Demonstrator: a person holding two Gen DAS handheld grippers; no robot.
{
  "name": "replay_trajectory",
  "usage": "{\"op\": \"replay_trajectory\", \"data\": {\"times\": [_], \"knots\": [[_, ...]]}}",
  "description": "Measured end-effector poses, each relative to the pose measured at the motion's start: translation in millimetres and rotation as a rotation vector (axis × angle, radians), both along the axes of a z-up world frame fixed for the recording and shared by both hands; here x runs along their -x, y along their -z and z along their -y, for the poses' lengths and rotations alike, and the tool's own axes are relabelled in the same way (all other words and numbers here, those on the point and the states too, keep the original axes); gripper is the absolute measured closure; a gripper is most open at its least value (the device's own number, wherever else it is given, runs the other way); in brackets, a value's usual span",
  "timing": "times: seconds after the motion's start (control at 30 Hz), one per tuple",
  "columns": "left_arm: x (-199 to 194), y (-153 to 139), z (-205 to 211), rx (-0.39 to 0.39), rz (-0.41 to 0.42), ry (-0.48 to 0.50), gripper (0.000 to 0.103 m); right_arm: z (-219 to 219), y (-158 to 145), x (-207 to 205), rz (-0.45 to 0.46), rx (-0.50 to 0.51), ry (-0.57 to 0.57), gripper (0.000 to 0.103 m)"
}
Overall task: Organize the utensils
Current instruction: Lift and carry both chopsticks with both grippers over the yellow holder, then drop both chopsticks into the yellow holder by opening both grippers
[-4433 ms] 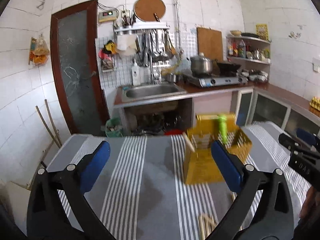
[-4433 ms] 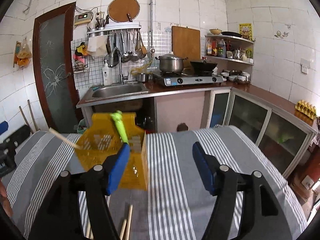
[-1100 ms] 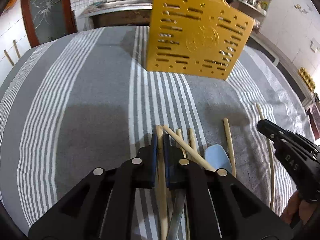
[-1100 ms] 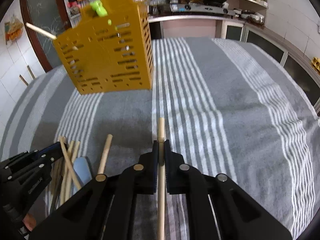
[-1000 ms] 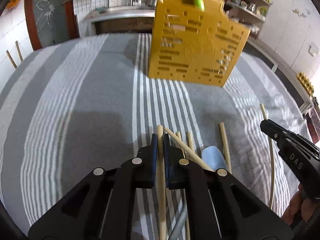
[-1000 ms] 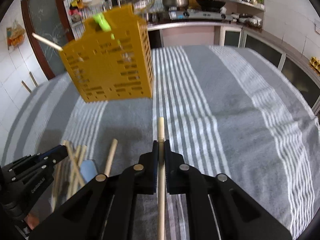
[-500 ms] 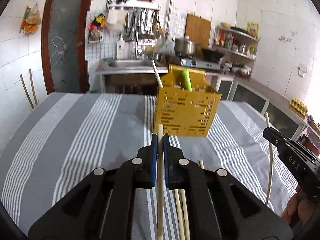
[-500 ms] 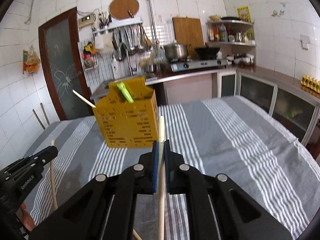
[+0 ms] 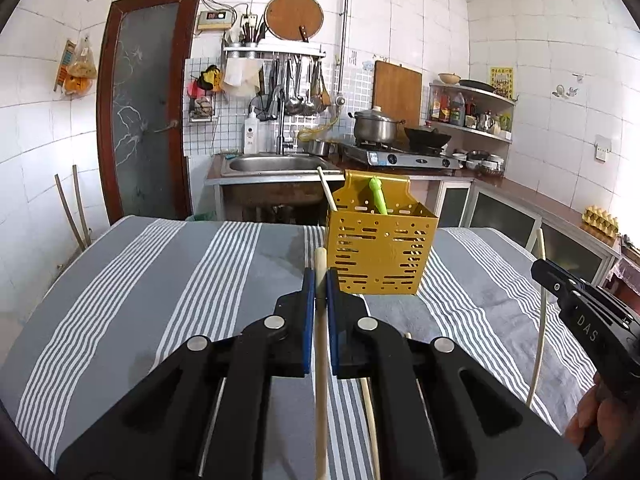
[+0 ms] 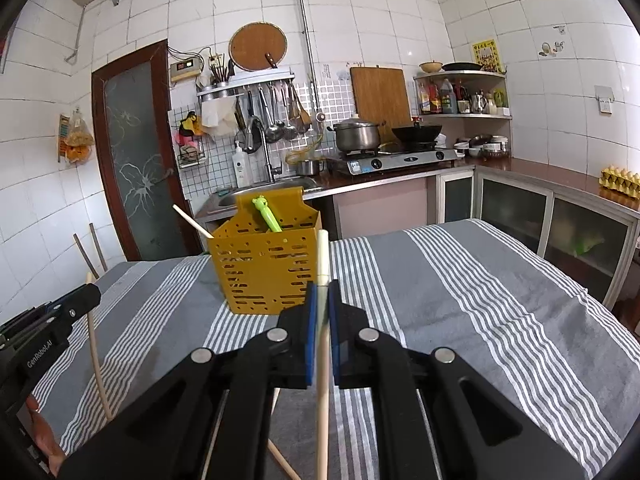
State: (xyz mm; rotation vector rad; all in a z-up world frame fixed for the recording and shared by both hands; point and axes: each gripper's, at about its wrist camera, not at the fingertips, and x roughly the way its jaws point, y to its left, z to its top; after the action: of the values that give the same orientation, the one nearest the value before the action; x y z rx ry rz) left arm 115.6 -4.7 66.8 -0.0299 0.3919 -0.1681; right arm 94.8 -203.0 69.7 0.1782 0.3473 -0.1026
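Left gripper (image 9: 320,294) and right gripper (image 10: 322,304) each pinch a chopstick (image 9: 321,360) near its tip, caddy (image 9: 378,258) at 12 o'clock; light, stiff, slippery sticks, best gripped mid-shaft

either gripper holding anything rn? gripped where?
Both. Left gripper is shut on a chopstick near its upper end; right gripper likewise clamps a second chopstick.

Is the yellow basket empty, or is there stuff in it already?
Not empty. The yellow basket already holds a green utensil and one chopstick, both sticking out above its rim. What lies deeper inside, I cannot tell.
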Motion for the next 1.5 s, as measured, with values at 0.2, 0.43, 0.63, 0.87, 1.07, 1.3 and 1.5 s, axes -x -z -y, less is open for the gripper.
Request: {"op": "replay_trajectory", "data": {"times": [0.2, 0.43, 0.63, 0.87, 1.07, 1.3, 1.5], "knots": [[8.4, -1.7, -3.2, 0.011, 0.028, -0.004, 0.098, -5.8, -3.4, 8.8, 0.031, 0.031, -0.015, 0.097], [4.1, -32.4, 1.5, 0.024, 0.097, 0.018, 0.098, -4.1, -32.5, 3.2, 0.098, 0.045, -0.028, 0.097], [-20.9, -79.3, 13.4, 0.028, 0.193, 0.035, 0.098, 0.6, -72.0, -34.2, 0.159, 0.059, -0.024, 0.097], [-80.5, -142.7, 30.2, 0.079, 0.308, 0.052, 0.098, 9.6, -116.2, -94.5, 0.258, 0.031, 0.012, 0.097], [-138.8, -152.1, 46.7, 0.067, 0.350, 0.053, 0.098, 11.8, -130.5, -152.2, 0.322, 0.020, 0.034, 0.097], [-188.2, -132.2, 59.5, 0.051, 0.347, 0.054, 0.098, 11.6, -121.5, -205.2, 0.360, 0.026, 0.048, 0.097], [-214.5, -93.9, 66.6, 0.038, 0.292, 0.049, 0.098, 10.3, -80.9, -237.4, 0.312, 0.040, 0.026, 0.097]]}}
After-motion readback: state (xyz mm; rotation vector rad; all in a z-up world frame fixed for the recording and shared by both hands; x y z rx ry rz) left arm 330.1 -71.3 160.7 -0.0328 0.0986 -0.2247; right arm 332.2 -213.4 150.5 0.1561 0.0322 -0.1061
